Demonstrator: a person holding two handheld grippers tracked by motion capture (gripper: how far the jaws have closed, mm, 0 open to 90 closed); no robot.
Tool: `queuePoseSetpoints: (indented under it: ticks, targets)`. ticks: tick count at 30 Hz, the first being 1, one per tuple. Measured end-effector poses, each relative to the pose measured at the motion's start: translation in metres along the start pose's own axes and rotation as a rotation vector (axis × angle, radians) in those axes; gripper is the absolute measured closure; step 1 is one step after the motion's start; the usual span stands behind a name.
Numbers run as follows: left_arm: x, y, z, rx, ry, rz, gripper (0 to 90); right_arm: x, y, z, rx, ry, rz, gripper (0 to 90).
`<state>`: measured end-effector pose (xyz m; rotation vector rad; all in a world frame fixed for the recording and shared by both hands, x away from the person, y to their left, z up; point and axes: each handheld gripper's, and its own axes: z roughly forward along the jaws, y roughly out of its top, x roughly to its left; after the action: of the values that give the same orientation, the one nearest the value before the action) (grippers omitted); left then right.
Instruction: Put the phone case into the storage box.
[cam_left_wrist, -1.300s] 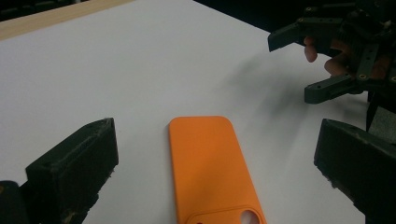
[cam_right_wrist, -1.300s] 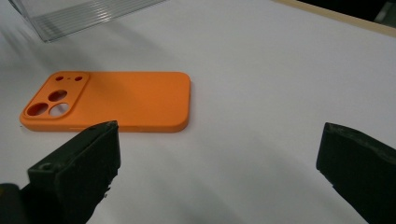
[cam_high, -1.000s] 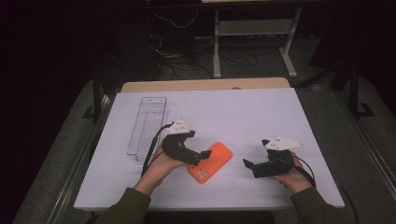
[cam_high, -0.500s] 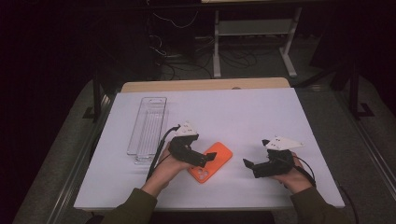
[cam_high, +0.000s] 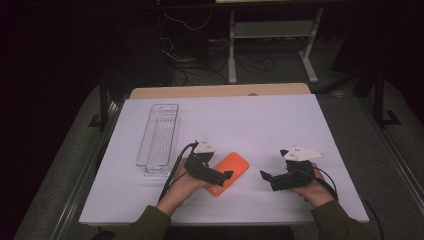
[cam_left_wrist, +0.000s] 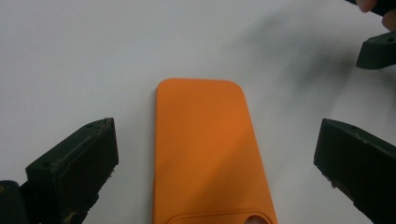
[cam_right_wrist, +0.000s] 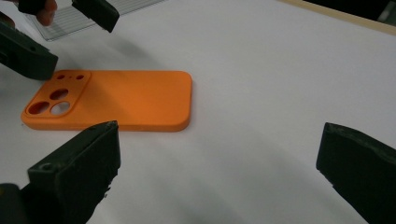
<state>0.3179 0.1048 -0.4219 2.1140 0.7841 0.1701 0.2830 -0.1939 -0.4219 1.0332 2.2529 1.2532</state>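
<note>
1. Since the earlier high view, the left gripper (cam_high: 226, 176) had slid further toward the lower centre of the frame and now hung over the near end of the flat orange silicone phone case (cam_high: 230, 173); the right gripper (cam_high: 265, 176) had kept its place at the lower right.
2. In the left gripper view, the left gripper's black jaws stood wide apart, one at the lower left and one at the lower right of the frame, with the orange case (cam_left_wrist: 210, 154) running up the middle between them and touching neither.
3. The right gripper's jaws were likewise spread in the right gripper view, holding nothing, and pointed across bare table toward the case (cam_right_wrist: 116, 99) in the upper left of that frame.
4. The case lay flat on the white tabletop (cam_high: 260, 120), back face up, its camera cut-outs (cam_right_wrist: 56, 100) at the end under the left gripper.
5. It looked light, thin and somewhat flexible, with a matte skin that should grip well rather than slip; little risk of breakage.
6. Lying flush, it offered only its long side edges, so closing the jaws across its width seemed the best hold; a hard squeeze might bow the hollow shell.
7. A clear ribbed plastic tray (cam_high: 159, 137) sat well apart in the left of the high view.
</note>
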Motion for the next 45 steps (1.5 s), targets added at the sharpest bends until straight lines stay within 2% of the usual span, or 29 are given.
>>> queuePoseSetpoints:
  ticks: [5,6,10,13,18,19,24,30,32,37,45]
  targets:
    - [-0.001,-0.004,0.004,0.03,0.01,0.004,0.0,0.0,0.0,0.0,-0.001,0.001,0.002,0.0]
    - [-0.002,-0.004,0.005,0.026,0.011,-0.009,0.0,0.0,0.0,0.0,-0.001,0.001,0.003,0.0]
    - [-0.003,-0.007,0.008,0.071,0.029,0.008,0.0,-0.001,0.0,0.0,0.0,0.001,0.004,0.0]
    - [-0.005,-0.009,0.01,0.083,0.035,0.008,0.0,-0.001,0.0,0.0,-0.001,0.001,0.003,0.0]
    - [-0.007,-0.012,0.014,0.115,0.051,0.033,0.0,0.0,-0.001,0.001,0.005,0.001,0.002,0.0]
    - [-0.007,-0.012,0.014,0.127,0.053,0.053,0.0,0.0,-0.001,0.001,0.005,0.0,0.002,0.0]
    - [-0.009,-0.014,0.016,0.155,0.065,0.076,0.0,0.0,-0.001,0.001,0.005,0.0,0.003,0.0]
    - [-0.013,-0.018,0.021,0.162,0.065,0.08,0.0,0.0,-0.001,0.001,0.006,-0.001,0.002,0.0]
    - [-0.013,-0.018,0.021,0.179,0.071,0.101,0.0,0.0,-0.001,0.001,0.006,-0.001,0.003,0.0]
    - [-0.014,-0.019,0.023,0.185,0.076,0.1,0.0,-0.001,-0.001,0.001,0.005,-0.002,0.001,0.0]
    - [-0.016,-0.021,0.026,0.2,0.091,0.124,0.0,-0.001,-0.001,0.001,0.007,-0.002,0.001,0.0]
